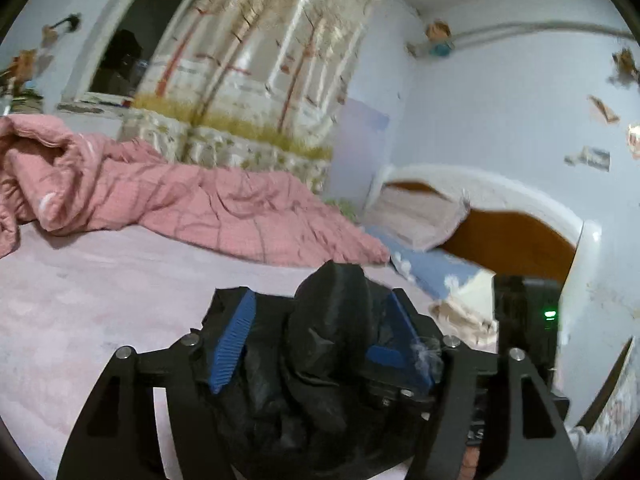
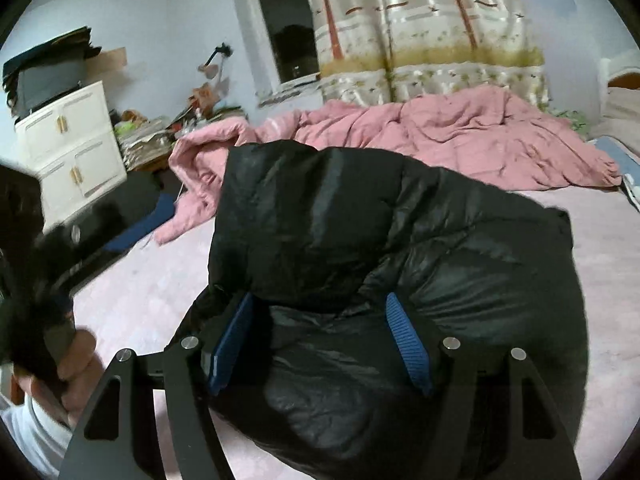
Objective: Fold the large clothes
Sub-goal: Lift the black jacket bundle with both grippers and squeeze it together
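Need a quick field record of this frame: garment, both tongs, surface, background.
garment: black puffer jacket, bunched, partly lying on the bed
left tongs: jaws apart, a wad of the jacket's fabric between the blue pads; grip cannot be confirmed
right tongs: jaws wide, straddling a fold of the jacket; grip cannot be confirmed
surface: pink bed sheet
behind: rumpled pink quilt, tree-print curtain
side: white cabinet, wooden headboard

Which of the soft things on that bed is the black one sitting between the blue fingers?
The black puffer jacket: shiny and quilted, lying between the right gripper fingers. The rumpled quilt behind it is pink.
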`<state>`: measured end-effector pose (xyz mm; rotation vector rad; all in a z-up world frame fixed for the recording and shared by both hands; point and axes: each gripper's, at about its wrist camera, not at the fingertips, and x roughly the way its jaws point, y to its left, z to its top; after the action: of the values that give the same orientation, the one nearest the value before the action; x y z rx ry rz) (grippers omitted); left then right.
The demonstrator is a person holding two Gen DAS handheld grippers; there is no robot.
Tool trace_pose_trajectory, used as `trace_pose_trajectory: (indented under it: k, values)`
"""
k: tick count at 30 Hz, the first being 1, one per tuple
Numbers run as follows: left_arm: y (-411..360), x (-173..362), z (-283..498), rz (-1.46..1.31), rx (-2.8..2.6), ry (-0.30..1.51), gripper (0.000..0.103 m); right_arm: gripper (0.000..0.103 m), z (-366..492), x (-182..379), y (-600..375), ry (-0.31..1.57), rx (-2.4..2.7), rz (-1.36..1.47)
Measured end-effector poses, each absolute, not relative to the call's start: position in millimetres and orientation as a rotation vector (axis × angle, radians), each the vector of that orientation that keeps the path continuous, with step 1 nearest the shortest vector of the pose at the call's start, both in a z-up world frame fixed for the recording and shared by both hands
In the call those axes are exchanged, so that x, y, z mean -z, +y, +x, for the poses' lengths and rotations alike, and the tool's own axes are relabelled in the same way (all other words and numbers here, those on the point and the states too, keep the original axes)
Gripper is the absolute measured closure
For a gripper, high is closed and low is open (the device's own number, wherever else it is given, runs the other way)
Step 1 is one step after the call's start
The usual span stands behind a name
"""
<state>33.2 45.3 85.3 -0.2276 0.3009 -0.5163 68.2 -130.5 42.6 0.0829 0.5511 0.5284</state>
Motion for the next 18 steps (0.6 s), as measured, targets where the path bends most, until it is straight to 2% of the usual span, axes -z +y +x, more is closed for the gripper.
trace_pose_trajectory:
  k: [3, 10, 15, 18]
  values:
    - [39, -69, 65, -0.169, 0.389, 0.439, 0.036, 0.031, 66, -40, -137, 0.552, -0.571, 0.124]
    - [54, -36, 100, -0.261, 0.315, 0.589, 0.035, 0.031, 55, -53, -177, 0.506, -0.444, 0.162]
    - [55, -24, 96, -0.239, 0.245, 0.644, 0.033, 0.031, 59, -61, -212, 0.499, -0.217, 0.134]
    - [54, -17, 84, -0.158, 0.170, 0.600, 0.027, 0.031, 64, -57, -225, 0.541, -0.151, 0.133]
